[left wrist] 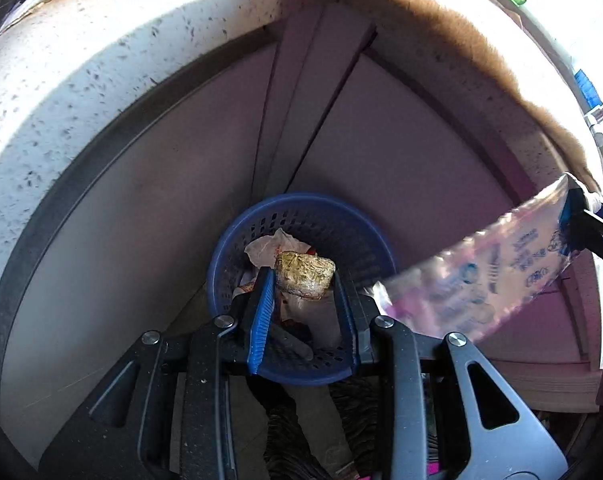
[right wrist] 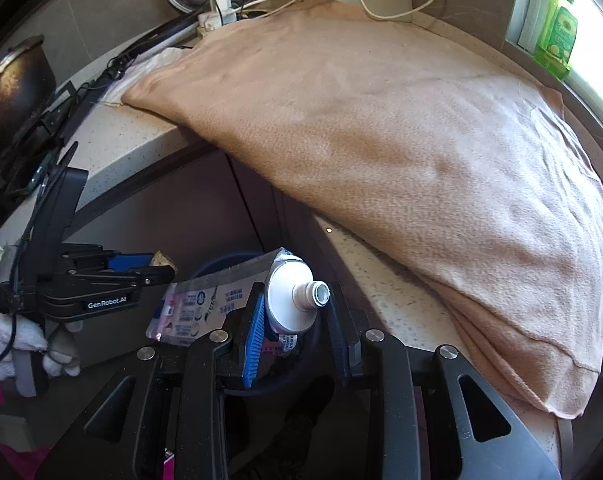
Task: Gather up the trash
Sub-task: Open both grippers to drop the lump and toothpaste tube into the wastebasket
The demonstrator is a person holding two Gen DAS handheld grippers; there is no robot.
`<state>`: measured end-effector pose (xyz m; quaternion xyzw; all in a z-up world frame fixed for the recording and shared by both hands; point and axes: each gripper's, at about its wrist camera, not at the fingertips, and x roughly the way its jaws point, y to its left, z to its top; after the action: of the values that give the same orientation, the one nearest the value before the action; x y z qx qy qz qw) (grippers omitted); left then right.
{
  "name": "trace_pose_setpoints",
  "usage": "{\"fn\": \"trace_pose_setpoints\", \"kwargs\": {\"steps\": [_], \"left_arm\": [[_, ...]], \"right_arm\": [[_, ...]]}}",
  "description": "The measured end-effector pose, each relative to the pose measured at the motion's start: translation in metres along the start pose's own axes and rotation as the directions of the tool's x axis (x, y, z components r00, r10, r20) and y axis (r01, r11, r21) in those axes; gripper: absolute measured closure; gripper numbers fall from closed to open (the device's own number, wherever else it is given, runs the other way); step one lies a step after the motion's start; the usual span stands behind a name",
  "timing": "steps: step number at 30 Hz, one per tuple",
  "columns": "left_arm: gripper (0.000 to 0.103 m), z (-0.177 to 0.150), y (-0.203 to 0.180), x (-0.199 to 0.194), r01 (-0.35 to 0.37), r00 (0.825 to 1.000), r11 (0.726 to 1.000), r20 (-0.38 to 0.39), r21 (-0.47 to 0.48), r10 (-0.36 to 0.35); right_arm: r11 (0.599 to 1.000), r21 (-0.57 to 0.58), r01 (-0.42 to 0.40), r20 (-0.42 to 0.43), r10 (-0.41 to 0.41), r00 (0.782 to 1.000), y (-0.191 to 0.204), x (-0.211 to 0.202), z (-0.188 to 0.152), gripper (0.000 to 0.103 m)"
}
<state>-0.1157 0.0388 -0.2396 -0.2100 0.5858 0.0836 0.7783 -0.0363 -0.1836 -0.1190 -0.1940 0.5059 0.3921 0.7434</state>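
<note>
Left wrist view: the left gripper [left wrist: 303,280] clamps a crumpled yellowish foil-wrapped lump [left wrist: 304,279] directly above the round blue perforated plastic basket [left wrist: 357,236], which already holds paper scraps. The right gripper [right wrist: 295,304] pinches a squeezed white toothpaste tube [right wrist: 291,300], long axis slanting sideways, beside the rim; the left sits nearer.

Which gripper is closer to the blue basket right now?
Left. The left gripper hangs directly above the blue basket, holding a foil-wrapped lump over its opening. The right gripper, gripping a squeezed tube, sits off to the basket's side.
</note>
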Motion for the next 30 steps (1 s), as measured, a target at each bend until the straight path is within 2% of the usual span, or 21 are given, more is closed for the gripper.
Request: {"fn": "trace_pose_setpoints", "kwargs": {"steps": [7,8,10,12,16,22,26,30], "left_arm": [[0.071,-0.001,-0.002,0.008,-0.011,1.0,1.0,-0.006,0.014,0.011],[0.069,-0.001,-0.002,0.009,-0.01,1.0,1.0,-0.011,0.014,0.01],[0.049,0.001,-0.002,0.01,-0.019,1.0,1.0,-0.011,0.014,0.019],[0.045,0.002,-0.003,0.01,-0.027,1.0,0.999,-0.001,0.018,0.027],[0.045,0.002,0.0,0.014,-0.043,0.999,0.999,-0.009,0.015,0.043],[0.045,0.003,0.001,0.012,-0.053,0.999,0.998,-0.009,0.015,0.053],[0.045,0.004,0.0,0.009,-0.059,0.998,0.998,-0.002,0.021,0.059],[0.043,0.004,0.0,0.004,-0.064,0.998,0.998,0.007,0.022,0.064]], "right_arm": [[0.998,0.002,-0.061,-0.02,0.061,0.998,0.012,0.019,0.002,0.075],[0.998,0.005,-0.064,-0.029,0.064,0.998,0.014,0.022,0.003,0.075],[0.997,0.017,-0.074,-0.039,0.074,0.996,0.015,0.027,0.002,0.075],[0.996,0.035,-0.087,-0.052,0.089,0.995,0.016,0.033,0.002,0.074],[0.993,0.062,-0.098,-0.062,0.102,0.993,0.015,0.038,0.001,0.06],[0.992,0.067,-0.11,-0.062,0.114,0.992,0.014,0.036,0.001,0.052],[0.991,0.068,-0.118,-0.059,0.122,0.991,0.014,0.034,0.004,0.05],[0.989,0.076,-0.128,-0.049,0.132,0.99,0.013,0.029,0.005,0.042]]}}
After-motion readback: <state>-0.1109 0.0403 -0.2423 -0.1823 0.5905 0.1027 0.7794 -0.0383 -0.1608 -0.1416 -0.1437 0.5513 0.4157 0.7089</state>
